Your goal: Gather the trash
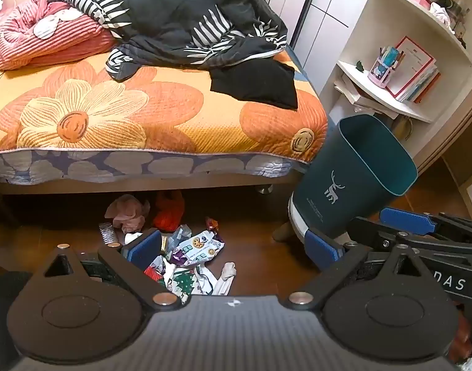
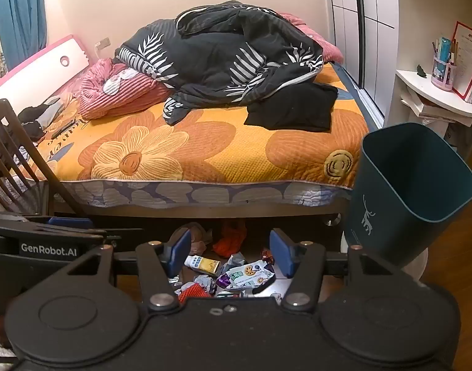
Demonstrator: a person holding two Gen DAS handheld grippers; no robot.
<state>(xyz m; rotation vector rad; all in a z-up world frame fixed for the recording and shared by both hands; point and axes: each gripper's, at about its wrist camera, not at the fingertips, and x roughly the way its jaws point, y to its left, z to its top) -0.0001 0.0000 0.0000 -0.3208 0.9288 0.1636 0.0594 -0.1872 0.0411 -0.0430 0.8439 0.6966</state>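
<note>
While both jaws stand apart and empty, the left gripper [image 1: 232, 244] and right gripper [image 2: 229, 250] hover over the crumpled wrapper pile [image 2: 232, 275] on the wooden floor [image 1: 260, 247] at the bed's edge; descend low, then carry to the dark teal plastic bin [image 2: 406, 191].

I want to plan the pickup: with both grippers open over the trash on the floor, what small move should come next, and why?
Probably lower the right gripper onto the milk carton. Its jaws stand open and empty just above the pile, the carton lies on top, and the bin waits beside it.
</note>
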